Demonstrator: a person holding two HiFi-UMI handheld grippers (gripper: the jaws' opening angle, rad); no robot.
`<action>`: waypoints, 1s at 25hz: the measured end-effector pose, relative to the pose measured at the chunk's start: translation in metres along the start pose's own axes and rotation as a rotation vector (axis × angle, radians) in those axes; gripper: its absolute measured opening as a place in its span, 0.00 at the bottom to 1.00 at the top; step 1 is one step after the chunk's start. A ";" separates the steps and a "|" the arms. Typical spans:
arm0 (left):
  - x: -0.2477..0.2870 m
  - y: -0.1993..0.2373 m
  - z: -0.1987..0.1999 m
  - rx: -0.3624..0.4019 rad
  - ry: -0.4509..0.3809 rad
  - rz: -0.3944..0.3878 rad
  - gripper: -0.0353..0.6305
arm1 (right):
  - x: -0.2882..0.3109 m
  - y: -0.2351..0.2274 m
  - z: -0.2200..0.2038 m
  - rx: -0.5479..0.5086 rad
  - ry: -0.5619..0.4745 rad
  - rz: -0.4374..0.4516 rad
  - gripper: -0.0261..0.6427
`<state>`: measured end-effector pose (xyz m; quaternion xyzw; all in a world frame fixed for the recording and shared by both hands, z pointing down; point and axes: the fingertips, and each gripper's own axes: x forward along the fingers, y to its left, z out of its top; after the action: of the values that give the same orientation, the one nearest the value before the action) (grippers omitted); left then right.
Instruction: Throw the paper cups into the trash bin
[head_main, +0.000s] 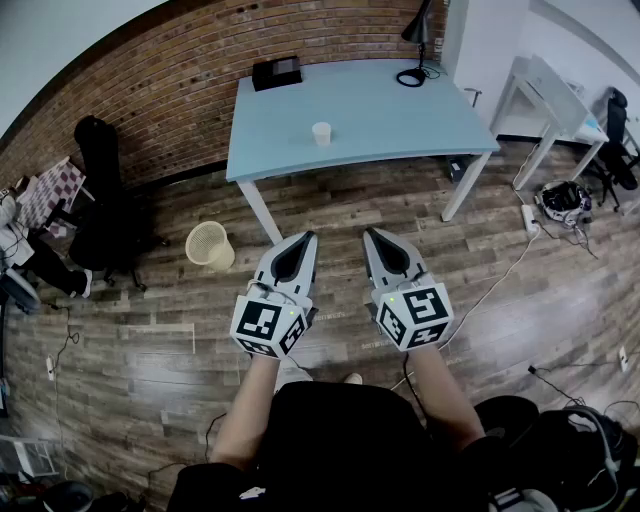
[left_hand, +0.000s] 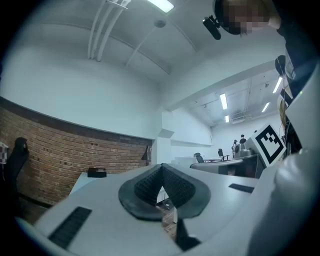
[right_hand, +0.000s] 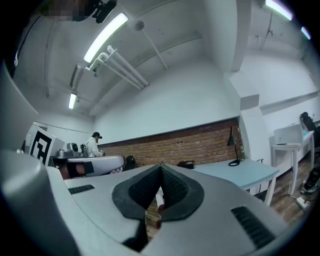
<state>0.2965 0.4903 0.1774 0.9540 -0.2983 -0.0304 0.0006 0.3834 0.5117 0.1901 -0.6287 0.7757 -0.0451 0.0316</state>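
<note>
A single white paper cup (head_main: 321, 133) stands upright near the middle of the light blue table (head_main: 400, 120). A cream mesh trash bin (head_main: 209, 245) sits on the wood floor left of the table's front left leg. My left gripper (head_main: 308, 238) and right gripper (head_main: 370, 234) are held side by side over the floor, short of the table, both pointing toward it. Each one is shut with nothing between the pads. In the left gripper view the closed jaws (left_hand: 162, 181) hide the cup; the right gripper (right_hand: 160, 181) view shows the table (right_hand: 240, 172) at its right.
A black box (head_main: 276, 73) and a black desk lamp (head_main: 415, 40) stand at the table's back edge by the brick wall. Black chairs and bags (head_main: 100, 200) crowd the left side. A white desk (head_main: 545, 95), cables and a power strip (head_main: 530, 218) lie at the right.
</note>
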 end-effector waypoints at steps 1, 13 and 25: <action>0.001 -0.001 -0.001 0.000 0.000 0.002 0.06 | 0.000 -0.001 -0.001 0.000 0.000 0.001 0.04; 0.004 0.008 -0.007 -0.007 0.015 0.014 0.06 | 0.014 -0.002 -0.007 0.029 0.001 0.036 0.05; 0.046 0.058 -0.017 -0.046 0.021 -0.013 0.06 | 0.073 -0.019 -0.012 0.038 0.034 0.020 0.05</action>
<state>0.3020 0.4167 0.1927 0.9560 -0.2911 -0.0271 0.0253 0.3859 0.4370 0.2047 -0.6195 0.7812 -0.0702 0.0305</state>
